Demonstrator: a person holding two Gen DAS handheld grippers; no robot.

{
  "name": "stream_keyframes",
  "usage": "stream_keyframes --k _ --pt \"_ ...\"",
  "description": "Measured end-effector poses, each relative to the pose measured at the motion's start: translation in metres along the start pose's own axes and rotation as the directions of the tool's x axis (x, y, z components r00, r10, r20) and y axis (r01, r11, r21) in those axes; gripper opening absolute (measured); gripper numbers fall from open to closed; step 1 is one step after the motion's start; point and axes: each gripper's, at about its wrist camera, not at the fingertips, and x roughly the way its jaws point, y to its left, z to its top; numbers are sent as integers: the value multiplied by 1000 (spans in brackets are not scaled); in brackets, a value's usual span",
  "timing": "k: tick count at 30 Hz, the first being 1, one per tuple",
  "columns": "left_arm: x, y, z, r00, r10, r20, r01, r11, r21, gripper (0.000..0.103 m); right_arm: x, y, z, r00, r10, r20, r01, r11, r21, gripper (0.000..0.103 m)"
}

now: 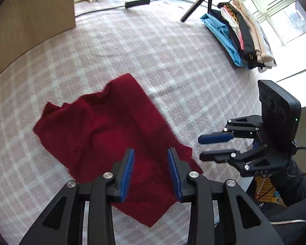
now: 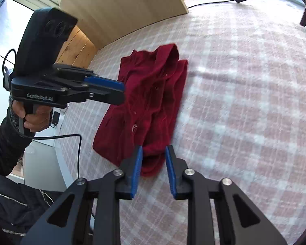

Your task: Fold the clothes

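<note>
A red garment [image 1: 112, 143] lies crumpled and partly folded on the plaid-covered bed [image 1: 173, 61], filling the lower middle of the left wrist view. The left tool [image 1: 151, 171] hangs above it, released, nothing between its blue pads. The right tool [image 2: 153, 169] hovers over the garment's near end at the bottom of its own view, likewise parted and gripping nothing. A stack of folded clothes [image 1: 240, 38] sits at upper right, well apart.

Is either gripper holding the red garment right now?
No. The red garment lies loose on the checked blanket, and both the left gripper and right gripper stand open, empty.
</note>
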Motion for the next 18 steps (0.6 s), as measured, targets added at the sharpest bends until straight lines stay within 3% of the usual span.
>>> stream_keyframes --k 2,4,7,11,15,17,18 --pt "-17 27 1 999 30 44 -28 998 -48 38 -5 -2 22 999 -24 32 25 1000 -16 34" --pt "-23 53 2 992 105 67 -99 992 -83 38 -3 0 48 998 -41 57 44 998 -44 46" --pt "-15 84 3 978 203 52 -198 976 -94 38 15 4 82 995 -90 39 94 989 -117 48" --pt "9 114 9 983 182 9 -179 975 -130 38 52 3 113 992 -123 -32 114 975 -189 48" --pt "19 126 15 988 152 23 -148 980 -136 38 86 2 127 987 -143 -76 123 966 -226 48" --pt "22 130 16 990 134 37 -128 982 -137 31 90 2 130 991 -115 -72 96 968 -231 47" --pt "23 132 17 991 125 44 -118 984 -137 22 92 3 131 993 -98 -67 79 969 -235 45"
